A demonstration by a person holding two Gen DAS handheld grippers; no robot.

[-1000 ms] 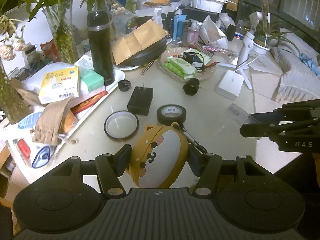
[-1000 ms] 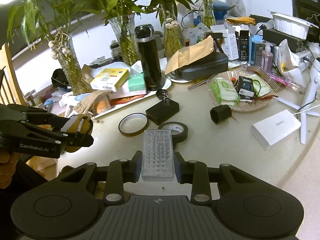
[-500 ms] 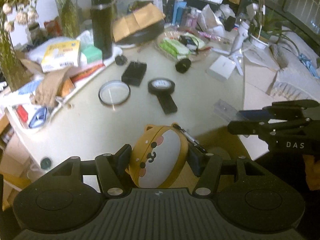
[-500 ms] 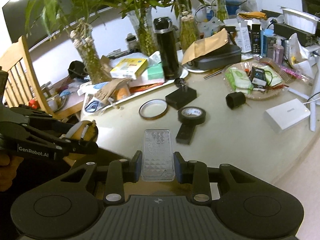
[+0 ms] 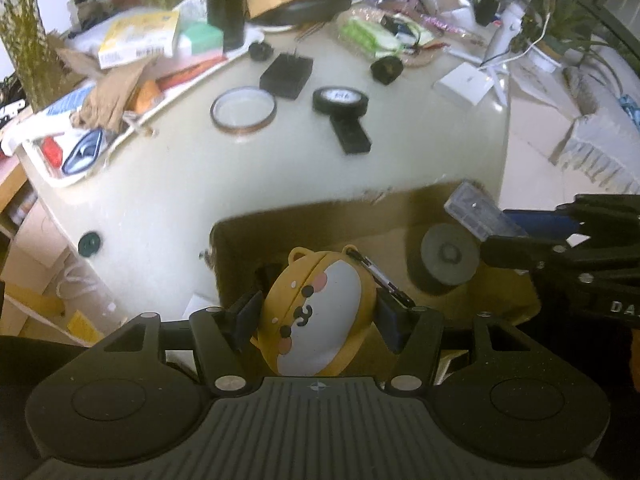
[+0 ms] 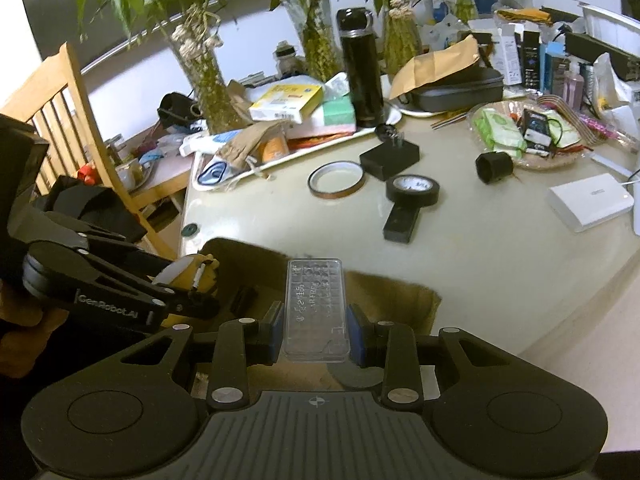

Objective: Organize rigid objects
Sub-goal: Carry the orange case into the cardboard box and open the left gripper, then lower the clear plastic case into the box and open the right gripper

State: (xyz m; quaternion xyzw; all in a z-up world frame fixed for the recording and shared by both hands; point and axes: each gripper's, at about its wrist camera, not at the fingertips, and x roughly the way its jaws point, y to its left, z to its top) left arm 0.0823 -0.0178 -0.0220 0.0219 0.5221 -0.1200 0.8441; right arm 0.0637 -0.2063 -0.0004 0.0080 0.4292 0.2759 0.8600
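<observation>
Left gripper [image 5: 318,316] clamps a round yellow pouch w/ a cartoon animal face [image 5: 320,312], one pad on each side, a clip sticking out at its upper right; the pouch hangs over an open cardboard box [image 5: 240,240] set below the near edge of the table [image 5: 168,184]. Right gripper [image 6: 316,326] holds a clear plastic case w/ a studded lid [image 6: 316,312], jaws narrow and pressed on its long sides, the case pointing fwd above the same box, near its right side. In the left wrist view the case [image 5: 480,216] shows at right, just above a dark grey disc [image 5: 450,259] lying inside the box. On the table beyond, well apart from both grippers: a copper-rimmed tape ring [image 6: 336,180], a black tape roll [image 6: 412,190] touching a flat black bar [image 6: 402,220], a black plug block [image 6: 390,158], a small black cap [image 6: 494,167], a white box [image 6: 590,202] at right. A tall black flask [image 6: 360,68] stands on a cluttered white tray [image 6: 280,160] farther back, w/ plants in glass vases behind. A small dark green disc [image 5: 89,243] lies near the table's left edge. Nothing stands betw. the held items and the box opening
</observation>
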